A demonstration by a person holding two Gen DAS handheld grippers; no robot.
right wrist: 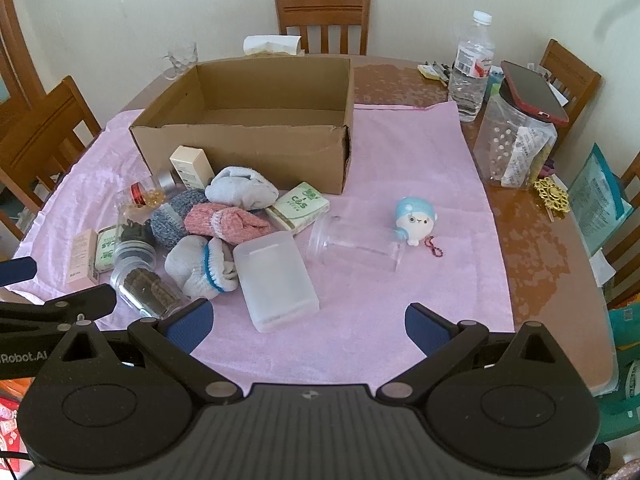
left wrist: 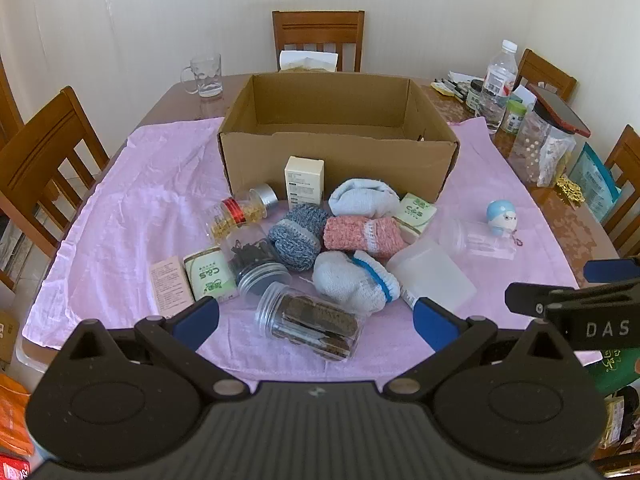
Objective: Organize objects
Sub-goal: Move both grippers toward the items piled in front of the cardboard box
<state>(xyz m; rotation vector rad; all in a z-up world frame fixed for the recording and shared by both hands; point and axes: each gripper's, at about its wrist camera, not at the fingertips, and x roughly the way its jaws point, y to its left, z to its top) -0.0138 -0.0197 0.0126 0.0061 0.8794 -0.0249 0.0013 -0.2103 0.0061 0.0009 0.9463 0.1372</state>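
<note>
We hold the left gripper (left wrist: 316, 322) spread wide over the near edge of the pink cloth (left wrist: 132, 184), a jar (left wrist: 310, 326) lying between its blue pads, untouched. The right gripper (right wrist: 306, 326) gapes too, above bare cloth. Just beyond lie a frosted box (right wrist: 276, 280), a clear jar (right wrist: 356, 240) and a toy (right wrist: 414, 218). Left of these, socks (left wrist: 354, 278), small jars and cartons are heaped. Behind stands the open carton (left wrist: 340, 148), showing nothing inside.

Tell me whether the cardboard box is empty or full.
Empty: the box shows only bare cardboard floor and walls inside.
</note>
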